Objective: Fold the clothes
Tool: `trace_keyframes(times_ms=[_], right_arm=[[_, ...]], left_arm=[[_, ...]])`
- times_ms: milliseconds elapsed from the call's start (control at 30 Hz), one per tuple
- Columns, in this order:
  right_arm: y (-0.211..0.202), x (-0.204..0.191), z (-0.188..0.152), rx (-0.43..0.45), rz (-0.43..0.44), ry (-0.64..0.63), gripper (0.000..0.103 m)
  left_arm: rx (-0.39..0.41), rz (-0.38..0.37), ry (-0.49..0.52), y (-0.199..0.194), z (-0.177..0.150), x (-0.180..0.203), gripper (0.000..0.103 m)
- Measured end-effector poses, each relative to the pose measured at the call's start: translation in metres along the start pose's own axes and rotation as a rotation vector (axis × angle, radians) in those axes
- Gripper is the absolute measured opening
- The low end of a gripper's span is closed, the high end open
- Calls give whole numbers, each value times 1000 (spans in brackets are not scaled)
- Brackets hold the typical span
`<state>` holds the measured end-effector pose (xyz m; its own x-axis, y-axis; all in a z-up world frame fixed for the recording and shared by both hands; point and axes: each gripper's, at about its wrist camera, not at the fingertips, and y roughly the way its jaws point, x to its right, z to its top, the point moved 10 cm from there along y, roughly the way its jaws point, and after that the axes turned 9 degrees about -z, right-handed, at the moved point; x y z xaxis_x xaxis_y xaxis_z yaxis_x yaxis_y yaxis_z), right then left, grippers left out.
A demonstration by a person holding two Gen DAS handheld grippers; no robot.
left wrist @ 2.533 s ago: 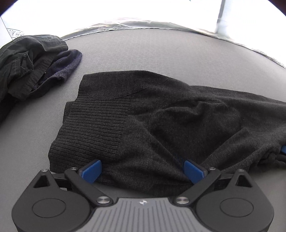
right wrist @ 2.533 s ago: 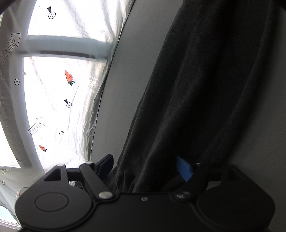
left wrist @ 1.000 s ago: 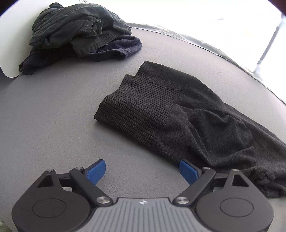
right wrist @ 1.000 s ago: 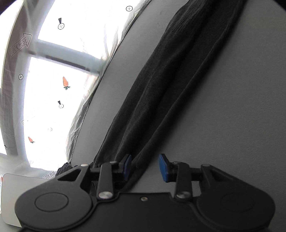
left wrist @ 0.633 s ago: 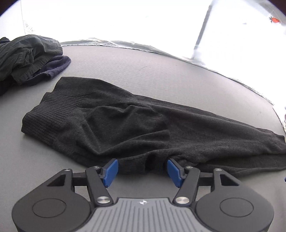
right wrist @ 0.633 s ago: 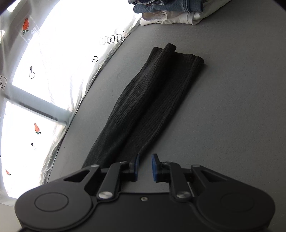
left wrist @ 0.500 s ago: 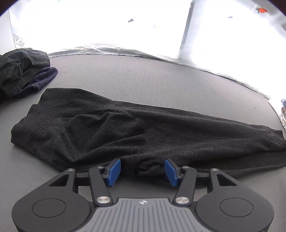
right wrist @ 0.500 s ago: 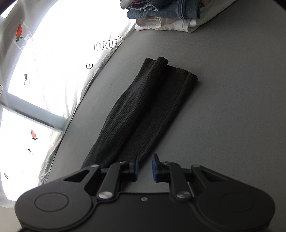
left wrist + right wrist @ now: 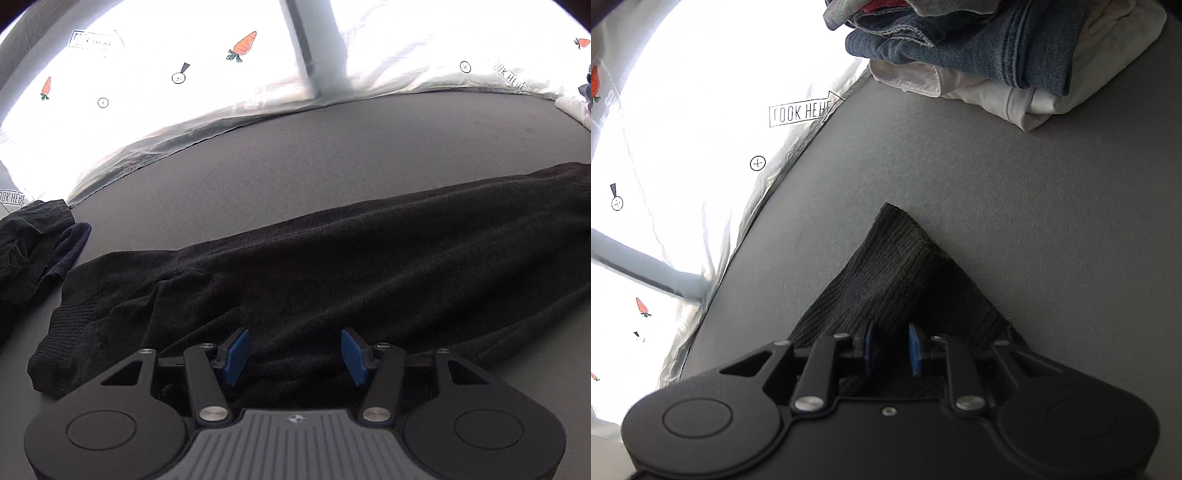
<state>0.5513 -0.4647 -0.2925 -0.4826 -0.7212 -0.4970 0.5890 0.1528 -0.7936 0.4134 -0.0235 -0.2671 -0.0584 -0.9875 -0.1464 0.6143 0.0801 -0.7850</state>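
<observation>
A dark grey knit garment [image 9: 332,266] lies stretched along the grey table [image 9: 332,147], its ribbed waistband at the left and its legs running off to the right. My left gripper [image 9: 295,354] sits over the garment's near edge, half closed, with a ridge of the cloth held between its blue pads. In the right wrist view the ribbed cuff end [image 9: 897,266] points away from me. My right gripper [image 9: 891,349] rests on that cuff; its jaws stand narrow and are opening, with the ribbing between them but not pinched.
A heap of dark clothes [image 9: 22,251] lies at the table's left. Folded jeans on white garments [image 9: 979,48] are stacked beyond the cuff. A bright white printed sheet [image 9: 184,92] hangs along the table's far edge [image 9: 820,122].
The left jaws narrowed around a lump at the garment's near edge and moved forward over the cloth. The right gripper slid along the leg to the cuff end, nearer the folded stack.
</observation>
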Motion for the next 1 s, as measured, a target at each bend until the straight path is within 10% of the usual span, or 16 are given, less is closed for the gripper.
trace_keyframes(times_ms=[167,300,1000], right_arm=[[6,-1,7,23,5,-15,16],[-2,-1,8,68,-2,-28,5],[-64,17,-1,161,-14,-51,4]], left_arm=[[-8,-35,-57,1,0,-3,55],[-3,-110,-93,1,0,-1,7],[91,-212,-210,-55,-8,-22,1]])
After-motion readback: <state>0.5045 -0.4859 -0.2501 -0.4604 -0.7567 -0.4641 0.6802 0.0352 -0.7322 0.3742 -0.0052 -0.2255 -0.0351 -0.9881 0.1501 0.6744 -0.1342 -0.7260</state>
